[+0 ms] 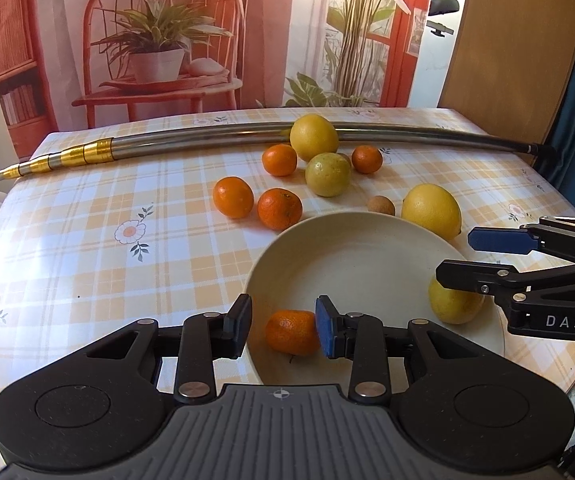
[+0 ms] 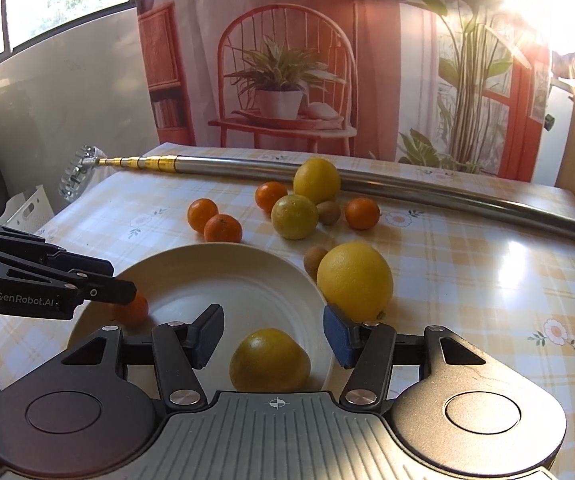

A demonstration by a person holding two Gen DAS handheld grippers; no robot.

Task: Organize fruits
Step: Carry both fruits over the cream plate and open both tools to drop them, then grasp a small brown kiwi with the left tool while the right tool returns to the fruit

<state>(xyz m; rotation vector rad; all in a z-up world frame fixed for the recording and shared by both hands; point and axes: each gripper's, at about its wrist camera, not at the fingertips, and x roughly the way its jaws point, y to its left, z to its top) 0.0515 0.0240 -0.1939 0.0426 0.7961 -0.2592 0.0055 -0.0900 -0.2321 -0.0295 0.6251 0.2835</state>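
A cream plate (image 1: 367, 256) (image 2: 223, 276) sits on the checked tablecloth. On it lie a mandarin (image 1: 291, 332) (image 2: 133, 311) and a lemon (image 1: 453, 306) (image 2: 269, 360). My left gripper (image 1: 283, 328) (image 2: 116, 281) is open around the mandarin; the fruit touches the right pad, with a gap at the left pad. My right gripper (image 2: 273, 334) (image 1: 457, 258) is open wide over the lemon, with neither pad touching it. Loose on the table beyond the plate are a large lemon (image 1: 431, 210) (image 2: 354, 280), several mandarins (image 1: 279, 208) (image 2: 222, 228), a greenish citrus (image 1: 327, 174) (image 2: 294, 216) and another lemon (image 1: 313, 137) (image 2: 316, 180).
A long metal telescopic pole (image 1: 207, 142) (image 2: 407, 184) lies across the far side of the table. Small brown fruits (image 1: 380, 205) (image 2: 314, 258) sit near the plate. A printed backdrop hangs behind the table. A wooden panel (image 1: 519, 40) stands at the right.
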